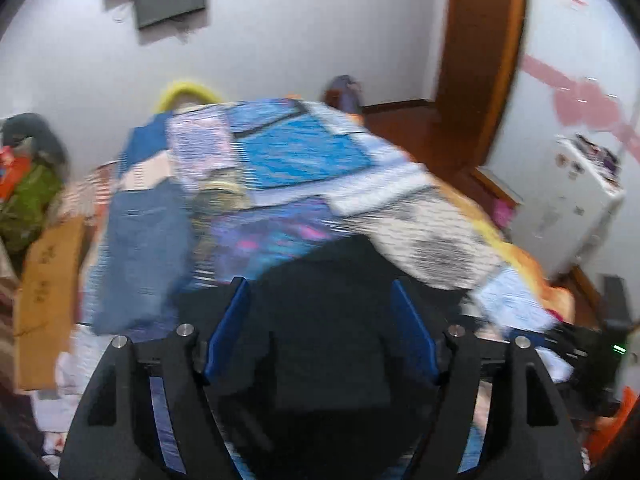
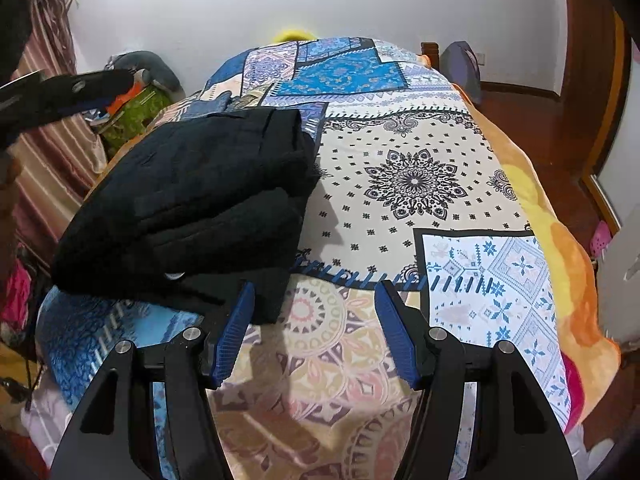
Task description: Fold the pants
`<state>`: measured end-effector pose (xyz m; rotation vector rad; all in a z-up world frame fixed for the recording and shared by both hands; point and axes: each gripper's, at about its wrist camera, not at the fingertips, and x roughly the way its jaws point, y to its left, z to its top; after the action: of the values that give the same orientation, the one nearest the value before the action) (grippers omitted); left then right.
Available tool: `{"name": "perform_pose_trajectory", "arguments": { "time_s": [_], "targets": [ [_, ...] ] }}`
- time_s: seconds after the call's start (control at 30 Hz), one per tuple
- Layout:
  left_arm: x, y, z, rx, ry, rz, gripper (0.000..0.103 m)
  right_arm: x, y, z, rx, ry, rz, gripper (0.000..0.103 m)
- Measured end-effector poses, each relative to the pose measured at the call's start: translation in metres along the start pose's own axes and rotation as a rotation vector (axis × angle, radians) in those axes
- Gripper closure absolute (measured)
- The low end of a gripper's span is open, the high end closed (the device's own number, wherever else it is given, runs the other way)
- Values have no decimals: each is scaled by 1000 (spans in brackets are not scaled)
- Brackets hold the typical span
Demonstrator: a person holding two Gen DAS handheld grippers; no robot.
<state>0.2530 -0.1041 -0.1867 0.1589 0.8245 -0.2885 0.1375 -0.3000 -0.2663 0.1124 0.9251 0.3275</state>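
Black pants (image 2: 192, 200) lie folded in a thick bundle on the left side of a patchwork bedspread (image 2: 412, 184). My right gripper (image 2: 316, 292) is open and empty, low over the bed, just right of the bundle's near corner. My left gripper (image 1: 320, 292) is open, right above the black pants (image 1: 324, 344), which fill the space between its fingers; this view is motion-blurred. The left gripper also shows in the right wrist view (image 2: 76, 88), raised at the far left above the bundle.
The bed is pushed toward a white wall; an orange blanket (image 2: 560, 248) hangs off its right edge. Clothes and a green bag (image 2: 132, 116) pile at the left. A blue folded garment (image 1: 144, 240) lies on the bed. A wooden door frame (image 1: 480, 60) and white cabinet (image 1: 572, 204) stand right.
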Motion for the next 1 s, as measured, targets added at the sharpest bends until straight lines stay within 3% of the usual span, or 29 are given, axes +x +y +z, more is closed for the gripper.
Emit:
{"name": "perform_pose_trajectory", "arguments": {
  "time_s": [0.13, 0.23, 0.33, 0.43, 0.67, 0.8, 1.0],
  "targets": [
    [36, 62, 15, -37, 62, 125, 31, 4, 11, -4, -24, -2, 27, 44],
    [75, 86, 17, -8, 136, 213, 31, 13, 14, -2, -18, -2, 71, 45],
    [116, 96, 8, 52, 235, 247, 31, 24, 19, 4, -28, 13, 98, 54],
    [146, 106, -14, 96, 312, 253, 31, 31, 19, 13, -48, 16, 92, 56],
    [113, 129, -59, 4, 298, 218, 31, 44, 1, 39, -67, 4, -19, 55],
    [79, 126, -83, -25, 278, 234, 31, 31, -7, 52, -47, -43, -44, 55],
    [33, 121, -124, -139, 265, 197, 31, 8, -4, 61, -56, -88, -52, 55]
  ]
}}
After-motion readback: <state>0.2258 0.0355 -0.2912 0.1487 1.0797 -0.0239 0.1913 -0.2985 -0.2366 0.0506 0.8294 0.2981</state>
